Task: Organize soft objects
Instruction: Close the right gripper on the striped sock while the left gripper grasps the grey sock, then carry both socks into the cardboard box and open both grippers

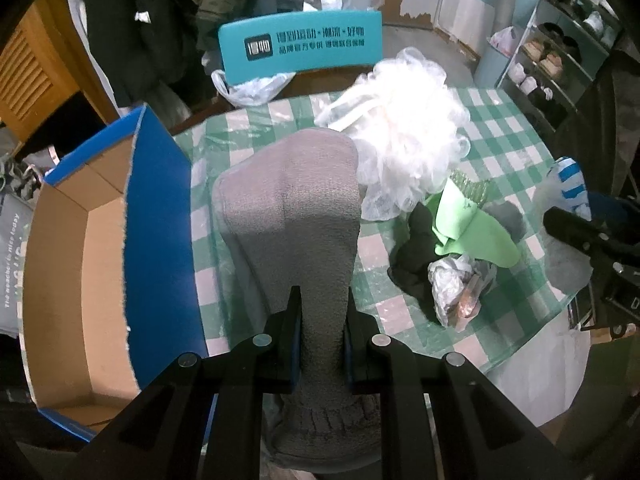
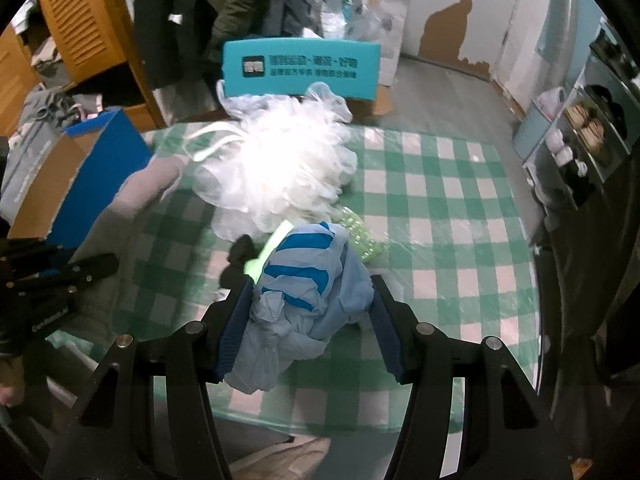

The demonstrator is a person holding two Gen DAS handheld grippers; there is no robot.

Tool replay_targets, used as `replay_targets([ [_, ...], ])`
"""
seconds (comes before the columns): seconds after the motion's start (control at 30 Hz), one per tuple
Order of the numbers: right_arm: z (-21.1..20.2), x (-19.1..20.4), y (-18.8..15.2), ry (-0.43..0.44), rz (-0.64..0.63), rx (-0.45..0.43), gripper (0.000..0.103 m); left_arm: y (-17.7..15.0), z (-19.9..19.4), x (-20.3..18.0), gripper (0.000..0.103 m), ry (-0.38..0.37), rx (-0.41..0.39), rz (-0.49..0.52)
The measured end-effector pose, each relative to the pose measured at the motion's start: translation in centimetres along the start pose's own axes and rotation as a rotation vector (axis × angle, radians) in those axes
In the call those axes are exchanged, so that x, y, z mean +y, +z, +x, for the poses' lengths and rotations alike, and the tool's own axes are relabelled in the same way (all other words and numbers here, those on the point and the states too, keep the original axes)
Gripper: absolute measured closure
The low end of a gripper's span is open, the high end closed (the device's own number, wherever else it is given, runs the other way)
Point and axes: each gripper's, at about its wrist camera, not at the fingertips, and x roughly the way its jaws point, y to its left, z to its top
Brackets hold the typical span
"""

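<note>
I've got the grey sock (image 1: 296, 216) pinched in left gripper (image 1: 322, 320), striped plastic bag (image 2: 308, 280) in right gripper (image 2: 310, 320); box (image 1: 80, 264) looks empty, pile on counter (image 2: 440, 208) remains.

Left wrist view: open blue-sided cardboard box (image 1: 100, 240) stands at the left edge of the green-and-white checked table (image 1: 500, 152). White mesh bath pouf (image 1: 404, 120) lies toward the far side; before it, green foam sheet (image 1: 468, 224) over black cloth (image 1: 416, 264). Crumpled clear plastic bag (image 1: 452, 284) sits nearest. Teal chair back (image 1: 300, 48) behind table.
</note>
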Motion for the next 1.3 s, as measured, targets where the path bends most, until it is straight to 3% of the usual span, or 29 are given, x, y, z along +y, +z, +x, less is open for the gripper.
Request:
replay_targets([
  [0.63, -3.5, 4.9, 2.7, 0.076, -0.071, -0.086, 0.046, 0.1, -5.3, 2.2, 0.087, 0.034, -0.145, 0.008],
  [1.3, -3.9, 11.2, 6.1, 0.136, -0.139, -0.123, 0.046, 0.0, -9.2, 8.5, 0.087, 0.048, -0.246, -0.116],
])
